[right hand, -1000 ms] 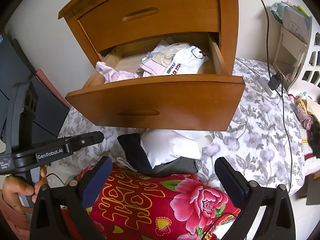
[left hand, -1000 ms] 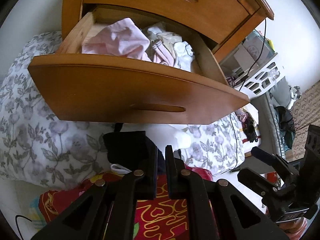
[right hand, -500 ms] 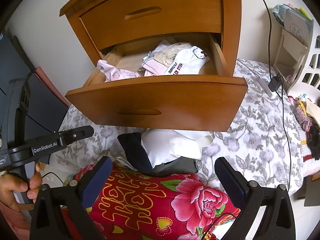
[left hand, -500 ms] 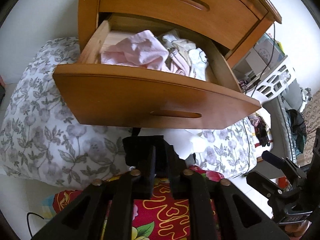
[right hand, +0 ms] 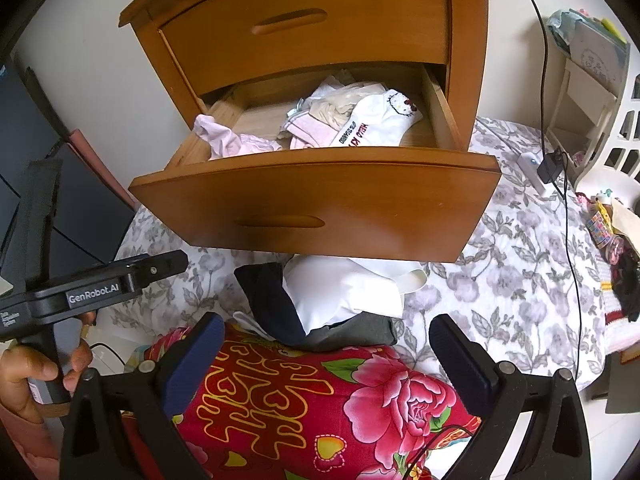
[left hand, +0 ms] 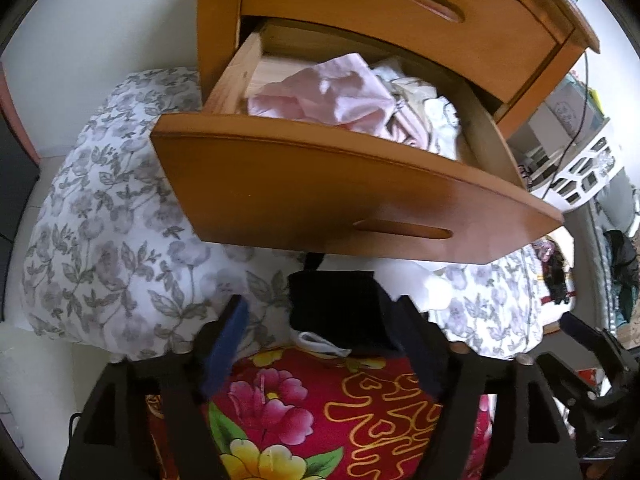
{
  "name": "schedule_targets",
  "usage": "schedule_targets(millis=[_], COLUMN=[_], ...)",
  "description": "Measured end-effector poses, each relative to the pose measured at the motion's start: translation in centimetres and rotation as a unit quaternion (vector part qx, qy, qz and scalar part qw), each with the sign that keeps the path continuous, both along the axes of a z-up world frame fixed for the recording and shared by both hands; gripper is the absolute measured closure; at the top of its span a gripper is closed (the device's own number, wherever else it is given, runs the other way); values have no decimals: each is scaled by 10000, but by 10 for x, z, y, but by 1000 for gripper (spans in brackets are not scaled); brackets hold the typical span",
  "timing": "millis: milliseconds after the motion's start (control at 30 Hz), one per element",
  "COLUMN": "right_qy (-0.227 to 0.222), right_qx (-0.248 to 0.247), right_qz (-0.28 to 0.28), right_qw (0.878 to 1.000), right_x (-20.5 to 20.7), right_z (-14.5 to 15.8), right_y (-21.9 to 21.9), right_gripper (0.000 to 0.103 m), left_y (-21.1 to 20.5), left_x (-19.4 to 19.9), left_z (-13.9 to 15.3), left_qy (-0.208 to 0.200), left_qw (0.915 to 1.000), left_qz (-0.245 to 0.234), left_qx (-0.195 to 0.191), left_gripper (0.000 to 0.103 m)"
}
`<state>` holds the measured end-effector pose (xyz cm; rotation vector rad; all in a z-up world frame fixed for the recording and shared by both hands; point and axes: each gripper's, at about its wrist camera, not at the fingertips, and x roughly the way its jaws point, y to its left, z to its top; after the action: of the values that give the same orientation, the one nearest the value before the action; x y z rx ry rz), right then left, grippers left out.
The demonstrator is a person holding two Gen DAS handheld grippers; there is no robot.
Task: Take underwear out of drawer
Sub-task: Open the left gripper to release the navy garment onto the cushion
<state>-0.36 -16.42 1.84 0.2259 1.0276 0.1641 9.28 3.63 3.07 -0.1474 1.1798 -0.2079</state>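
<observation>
The lower drawer (left hand: 320, 192) (right hand: 320, 200) of a wooden nightstand stands pulled out. In it lie a pink garment (left hand: 332, 92) (right hand: 224, 140) and a white printed one (right hand: 376, 120). Below its front, on the bed, a dark navy garment (left hand: 336, 300) (right hand: 272, 300) lies in a pile with a white piece (right hand: 340, 288) and a grey one (right hand: 360, 332). My left gripper (left hand: 320, 304) hangs over the navy garment with its jaws opening, and the pads do not press it. The right gripper (right hand: 326, 322) stands open over the pile, empty.
The upper drawer (right hand: 300, 28) is shut. A red flowered quilt (left hand: 320, 408) (right hand: 320, 400) lies nearest me on a grey-flowered sheet (left hand: 112, 240) (right hand: 520, 260). A hand (right hand: 32, 372) holds the left tool. At the right are a white basket (right hand: 616, 132) and a charger on a cable (right hand: 550, 168).
The left gripper's jaws went from shut to wide apart, with the navy garment lying between them. Its view tilted so the drawer sits more to the right. The right gripper kept still.
</observation>
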Motion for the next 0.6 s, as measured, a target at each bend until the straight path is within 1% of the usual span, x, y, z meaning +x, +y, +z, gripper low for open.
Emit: schedule_targets(millis=[133, 200, 333, 600], right_qy=[21, 34, 63, 137], right_qx=[-11, -18, -31, -65], right_qz=[6, 9, 18, 24], right_qw=[10000, 10000, 10000, 9999], right_x=[1, 1, 3, 7], right_z=[-1, -2, -4, -8], right_y=[1, 1, 2, 5], right_gripper=[0, 0, 0, 0], left_y=[1, 2, 4, 6], left_x=[1, 1, 1, 2], left_z=[-7, -9, -11, -11], left_qy=[5, -18, -118, -444], left_qw=[9997, 9995, 9989, 9970], left_qz=[53, 82, 126, 135], left_qx=[245, 302, 438, 617], left_gripper=[15, 12, 11, 10])
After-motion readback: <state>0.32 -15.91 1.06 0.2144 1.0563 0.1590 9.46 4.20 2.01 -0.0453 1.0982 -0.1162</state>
